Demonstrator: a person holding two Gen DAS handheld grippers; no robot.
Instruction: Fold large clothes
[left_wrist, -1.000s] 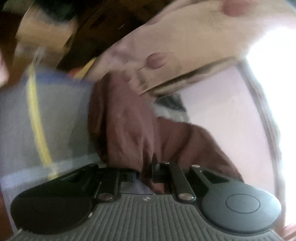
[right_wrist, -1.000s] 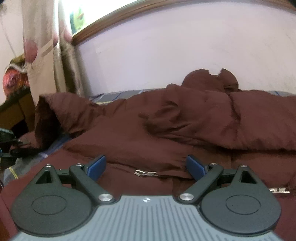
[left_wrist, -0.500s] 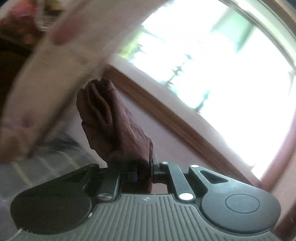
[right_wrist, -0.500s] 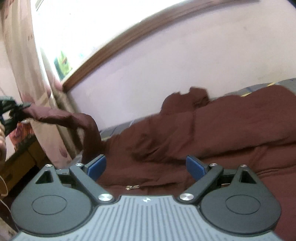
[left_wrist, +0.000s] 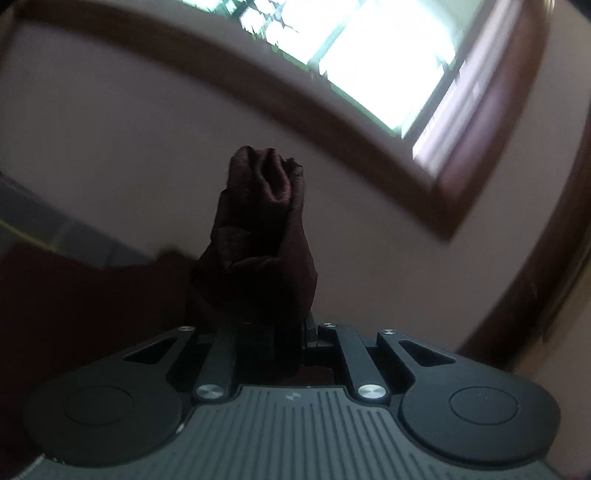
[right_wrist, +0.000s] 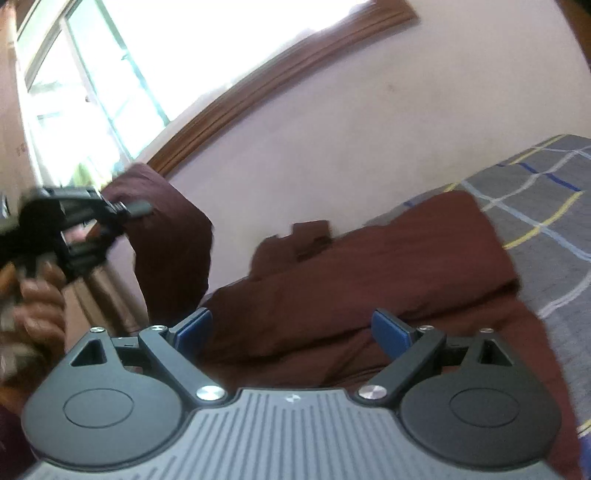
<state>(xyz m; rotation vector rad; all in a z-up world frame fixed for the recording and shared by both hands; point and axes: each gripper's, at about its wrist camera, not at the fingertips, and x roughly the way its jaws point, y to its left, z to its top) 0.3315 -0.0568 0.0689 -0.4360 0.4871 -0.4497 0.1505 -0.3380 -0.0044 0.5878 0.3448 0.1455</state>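
Bedroom, checked bedspread (right_wrist: 546, 206) | left hand-held gripper (left_wrist: 284, 332) clamped on maroon garment (right_wrist: 369, 280) corner, lifted | right hand-held gripper (right_wrist: 291, 328) spread, empty | step: raising edge; next, likely grip opposite corner.

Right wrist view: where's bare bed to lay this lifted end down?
Bare checked bedsheet shows right of the maroon garment, running to the wall. The middle is crowded with bunched cloth. The left gripper holds the raised end; the right gripper is open.
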